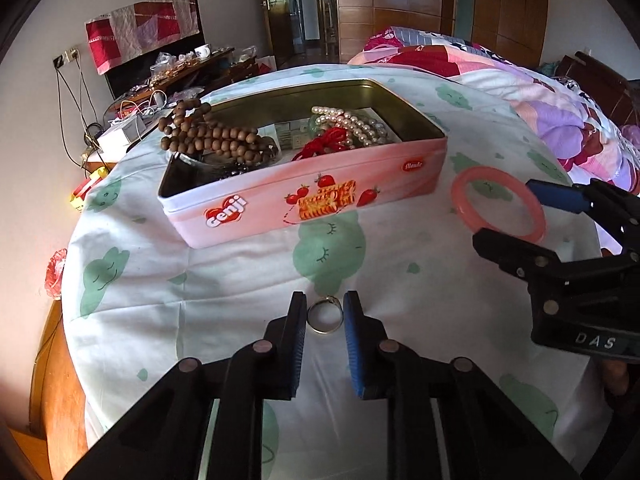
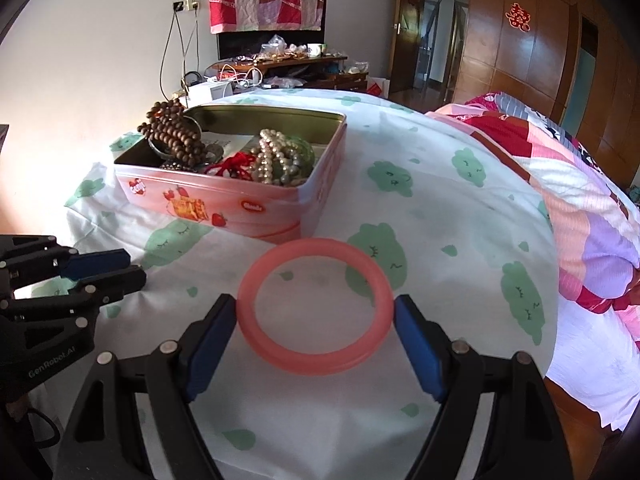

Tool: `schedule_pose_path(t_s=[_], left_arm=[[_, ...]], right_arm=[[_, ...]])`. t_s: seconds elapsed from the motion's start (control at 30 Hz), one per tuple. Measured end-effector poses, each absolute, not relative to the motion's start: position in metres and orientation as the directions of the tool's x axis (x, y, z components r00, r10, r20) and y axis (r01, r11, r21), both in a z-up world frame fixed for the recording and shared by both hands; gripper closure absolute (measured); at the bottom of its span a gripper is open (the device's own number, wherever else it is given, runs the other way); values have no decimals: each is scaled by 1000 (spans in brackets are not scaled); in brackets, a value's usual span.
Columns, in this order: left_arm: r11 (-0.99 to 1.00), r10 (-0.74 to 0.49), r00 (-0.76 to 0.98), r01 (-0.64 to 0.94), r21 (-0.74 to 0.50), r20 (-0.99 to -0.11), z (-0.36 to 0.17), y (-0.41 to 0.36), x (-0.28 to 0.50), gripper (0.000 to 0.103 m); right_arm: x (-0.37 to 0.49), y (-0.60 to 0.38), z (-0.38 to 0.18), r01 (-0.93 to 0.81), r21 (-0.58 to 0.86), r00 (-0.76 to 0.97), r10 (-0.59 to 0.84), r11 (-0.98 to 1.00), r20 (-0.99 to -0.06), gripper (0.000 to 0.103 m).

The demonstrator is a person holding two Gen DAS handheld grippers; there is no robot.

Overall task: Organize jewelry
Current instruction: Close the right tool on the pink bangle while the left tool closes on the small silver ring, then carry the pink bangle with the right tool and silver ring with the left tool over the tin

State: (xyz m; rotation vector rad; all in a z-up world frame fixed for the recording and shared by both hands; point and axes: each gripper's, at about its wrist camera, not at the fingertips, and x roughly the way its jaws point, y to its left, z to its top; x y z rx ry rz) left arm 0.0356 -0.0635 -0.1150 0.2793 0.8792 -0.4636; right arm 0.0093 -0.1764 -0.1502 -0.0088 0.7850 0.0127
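Landmark: the pink tin [image 1: 304, 196]. On the cloth in front of its long wall, a metal ring [image 1: 326, 315] lies flat between the left gripper [image 1: 325, 312] pads, which are nearly pinching it. Off the tin's right corner, the right gripper [image 2: 316, 316], spread wide, brackets the pink bangle [image 2: 315, 305] across its diameter.

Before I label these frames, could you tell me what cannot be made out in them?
- Left wrist view: whether the left gripper actually pinches the small ring; the contact is too small to tell.
- Right wrist view: whether the right gripper presses the pink bangle.
- Both views: the tin's floor, hidden under the wooden beads and pearls.
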Motion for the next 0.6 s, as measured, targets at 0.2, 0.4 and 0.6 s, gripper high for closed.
schedule_pose_path(t_s=[0.2, 0.4, 0.6], left_arm=[[878, -268, 564, 477, 43, -781, -110, -53, 36, 84], [888, -234, 610, 451, 89, -757, -101, -46, 37, 84], [896, -221, 625, 433, 97, -748, -98, -42, 39, 84]], right_arm=[[7, -176, -145, -8, -14, 726, -3, 1000, -688, 21], [5, -177, -140, 2, -34, 740, -24, 999, -672, 21], [6, -177, -140, -1, -36, 738, -23, 999, -674, 21]])
